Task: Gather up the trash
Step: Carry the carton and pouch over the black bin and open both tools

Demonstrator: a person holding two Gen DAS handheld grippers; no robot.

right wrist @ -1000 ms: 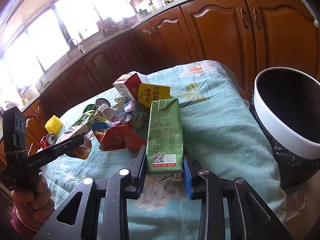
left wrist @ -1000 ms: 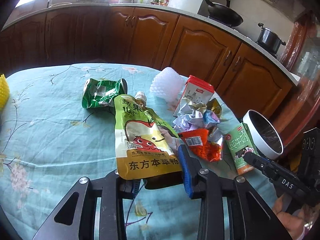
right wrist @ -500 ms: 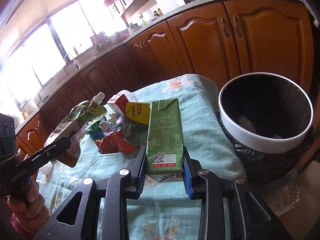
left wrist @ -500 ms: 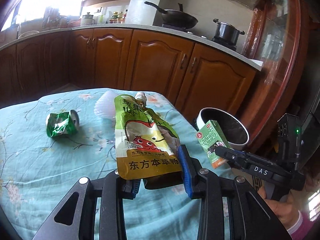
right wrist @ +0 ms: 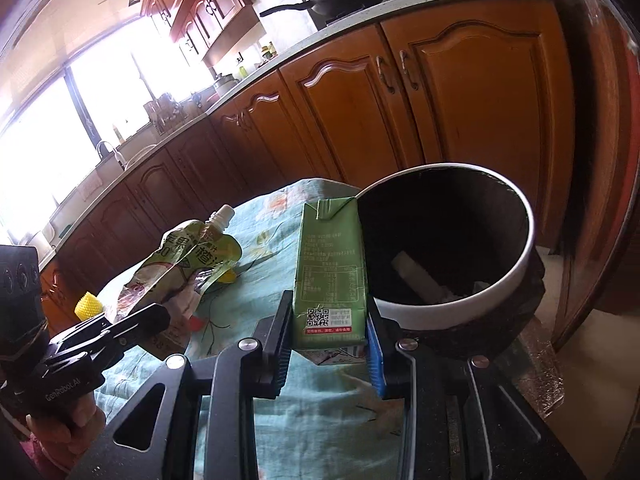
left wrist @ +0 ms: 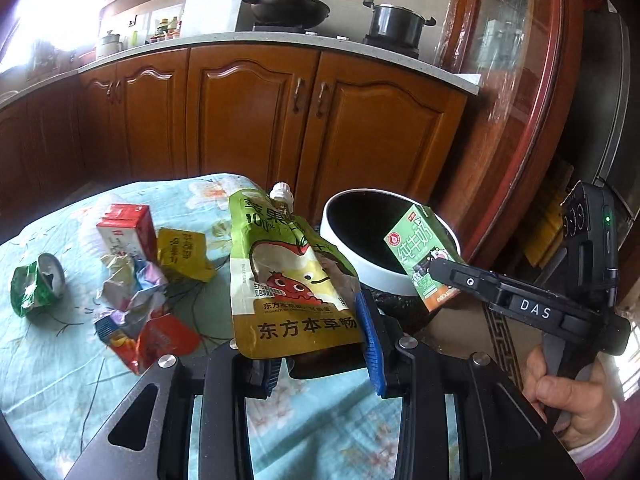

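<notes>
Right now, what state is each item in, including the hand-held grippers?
Left hand-held gripper: shut on juice pouch.
Juice pouch: capped, held upright.
Right hand-held gripper: shut on milk carton.
Milk carton: upright, beside the bin.
Trash bin: open, lined, some trash inside.
Green can: crushed, lying on the table.

The juice pouch (left wrist: 292, 276) carries "100%" near its spout and "东方本草畅" in large dark characters along its yellow bottom band, with a smaller line above it too fine to read. The green milk carton (left wrist: 426, 256) shows "纯牛奶" in white on its front in the left wrist view, and in the right wrist view its back bears a QR code over a red strip and a nutrition table whose print is too small to make out. The right hand-held gripper (left wrist: 430, 276) reads "DAS" on its body, and the left hand-held gripper (right wrist: 160, 316) reads "GenRobot.AI".
</notes>
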